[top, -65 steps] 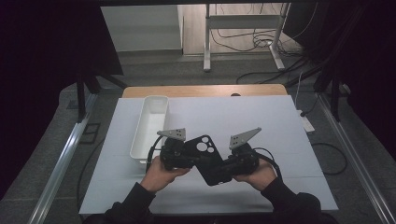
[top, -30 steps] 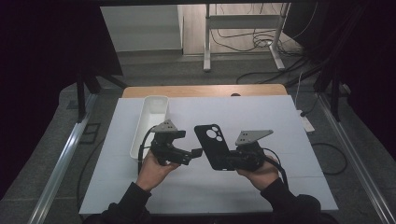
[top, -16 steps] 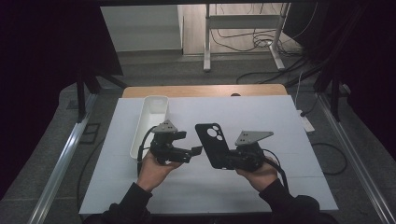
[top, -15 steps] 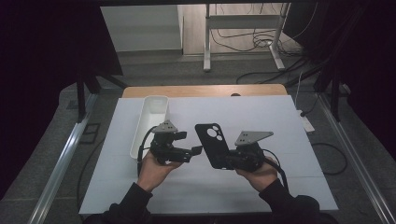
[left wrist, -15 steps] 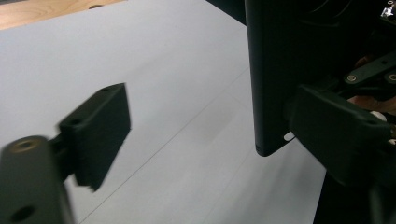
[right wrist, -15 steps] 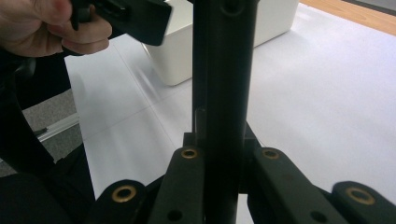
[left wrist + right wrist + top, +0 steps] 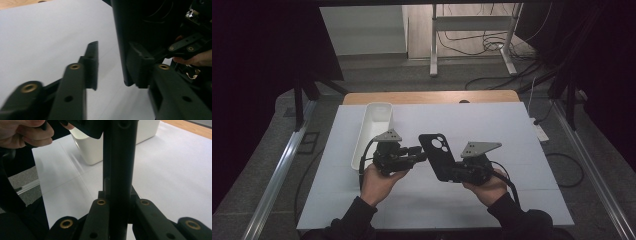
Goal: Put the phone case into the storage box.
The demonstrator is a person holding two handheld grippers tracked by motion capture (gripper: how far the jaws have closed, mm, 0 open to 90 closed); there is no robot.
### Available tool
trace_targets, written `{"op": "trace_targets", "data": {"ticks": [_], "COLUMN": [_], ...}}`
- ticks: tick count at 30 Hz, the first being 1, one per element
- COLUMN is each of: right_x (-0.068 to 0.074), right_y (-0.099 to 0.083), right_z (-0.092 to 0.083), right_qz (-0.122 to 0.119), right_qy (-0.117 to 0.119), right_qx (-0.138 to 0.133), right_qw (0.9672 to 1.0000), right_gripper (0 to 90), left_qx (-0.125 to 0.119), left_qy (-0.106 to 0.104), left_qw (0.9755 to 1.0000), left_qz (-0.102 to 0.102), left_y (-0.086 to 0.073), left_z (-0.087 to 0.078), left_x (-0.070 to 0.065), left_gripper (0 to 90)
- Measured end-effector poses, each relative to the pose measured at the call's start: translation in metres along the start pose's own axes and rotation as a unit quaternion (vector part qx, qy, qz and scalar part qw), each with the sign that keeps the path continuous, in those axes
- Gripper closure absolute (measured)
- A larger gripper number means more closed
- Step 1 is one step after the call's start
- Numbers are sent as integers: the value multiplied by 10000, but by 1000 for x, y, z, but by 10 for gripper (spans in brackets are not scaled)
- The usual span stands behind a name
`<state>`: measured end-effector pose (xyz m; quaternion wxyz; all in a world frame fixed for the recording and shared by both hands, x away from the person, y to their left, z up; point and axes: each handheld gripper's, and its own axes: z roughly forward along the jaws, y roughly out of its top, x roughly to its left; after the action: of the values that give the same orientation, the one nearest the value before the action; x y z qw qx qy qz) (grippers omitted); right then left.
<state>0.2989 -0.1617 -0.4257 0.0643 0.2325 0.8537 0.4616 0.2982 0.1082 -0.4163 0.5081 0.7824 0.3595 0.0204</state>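
- The worktop is a white sheet with a wooden strip along its far edge; its right half and its near strip by the person are bare, so there is open room there.
- A white bin stands on the left part, long side running away from the person, just beyond the left gripper.
- Past the worktop lie grey floor, a metal rail on each side, and cables at the far right.
- The case, a black phone case, is held above the middle of the worktop, between the 2 grippers. It is flat and thin with rounded corners, and has a round camera cut-out with small holes near its far end. In the high view it tilts, far end up and to the left.
- The right gripper is clenched on the near end of the case; in the right gripper view the case stands edge-on between both pads.
- The left gripper points right toward the case's left edge. Its jaws have just been closing. In the left gripper view 1 pad lies against the case's dark face, the other pad stands apart with white worktop showing in the gap, so it is not yet gripping.
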Motion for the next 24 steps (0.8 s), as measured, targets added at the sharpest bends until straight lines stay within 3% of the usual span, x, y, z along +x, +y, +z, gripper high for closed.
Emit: {"op": "trace_targets", "data": {"ticks": [9, 14, 17, 24], "right_x": [2, 4, 4, 6], "right_y": [0, 0, -1, -2], "right_z": [2, 4, 4, 9], "right_qz": [-119, -167, -217, -268], "right_qy": [-107, -146, -200, -187], "right_qx": [66, 96, 140, 235], "right_qw": [9999, 9997, 9995, 9992], "right_gripper": [863, 863, 860, 815], "left_qx": [41, 60, -33, -98], "left_qy": [-105, -152, -306, -123], "left_qw": [9999, 9996, 9990, 9995], "left_qz": [-62, -217, -328, -269], "left_y": [1, 0, 0, -1], "left_z": [0, 0, -1, -2], "left_x": [-1, 1, 2, -2], "left_gripper": [812, 842, 866, 883]}}
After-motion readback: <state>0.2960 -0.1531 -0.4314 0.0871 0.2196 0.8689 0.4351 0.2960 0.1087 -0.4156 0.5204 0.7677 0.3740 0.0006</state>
